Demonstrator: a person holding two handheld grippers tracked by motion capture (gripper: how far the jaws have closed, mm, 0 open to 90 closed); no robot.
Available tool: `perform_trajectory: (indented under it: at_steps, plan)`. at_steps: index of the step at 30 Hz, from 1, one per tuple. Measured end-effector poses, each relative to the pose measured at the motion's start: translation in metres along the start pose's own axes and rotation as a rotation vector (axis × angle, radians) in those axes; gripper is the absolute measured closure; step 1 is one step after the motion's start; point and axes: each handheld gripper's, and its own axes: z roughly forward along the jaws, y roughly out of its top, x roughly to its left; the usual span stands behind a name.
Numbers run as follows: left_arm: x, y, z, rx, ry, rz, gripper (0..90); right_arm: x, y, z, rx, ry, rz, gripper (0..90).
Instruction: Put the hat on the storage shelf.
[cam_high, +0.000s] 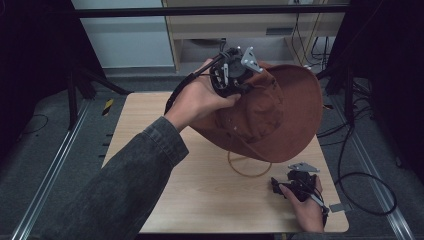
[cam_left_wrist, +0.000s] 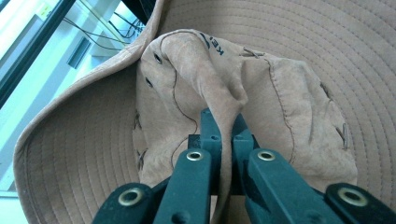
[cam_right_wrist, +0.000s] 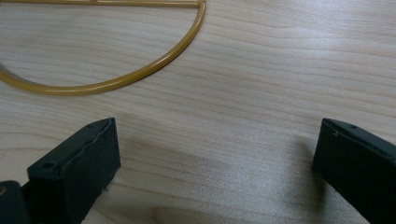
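A brown wide-brimmed hat (cam_high: 280, 112) hangs tilted above the wooden table (cam_high: 200, 190), its crown toward me. My left gripper (cam_high: 235, 75) is shut on a pinched fold of the hat's crown (cam_left_wrist: 224, 100); the fabric runs between the two black jaws. Under the hat a thin gold wire ring (cam_high: 247, 167) of a stand rests on the table, its upper part hidden by the brim. The same gold ring (cam_right_wrist: 116, 81) curves in front of my right gripper (cam_right_wrist: 215, 158). My right gripper (cam_high: 290, 185) rests low at the table's front right, open, with bare wood between its jaws.
The table's near and left parts (cam_high: 145, 125) are bare wood. Black cables (cam_high: 360, 175) loop on the floor to the right. A pale cabinet (cam_high: 240, 30) and dark stand legs (cam_high: 85, 82) lie beyond the far edge.
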Motion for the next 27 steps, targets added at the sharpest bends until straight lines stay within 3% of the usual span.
perform_trajectory:
  at_steps: [27]
  plan:
    - [-0.009,0.009,0.038,0.036,-0.045,0.007,88.0,0.000,0.000,0.000,0.002,-0.003,-0.003,0.7]
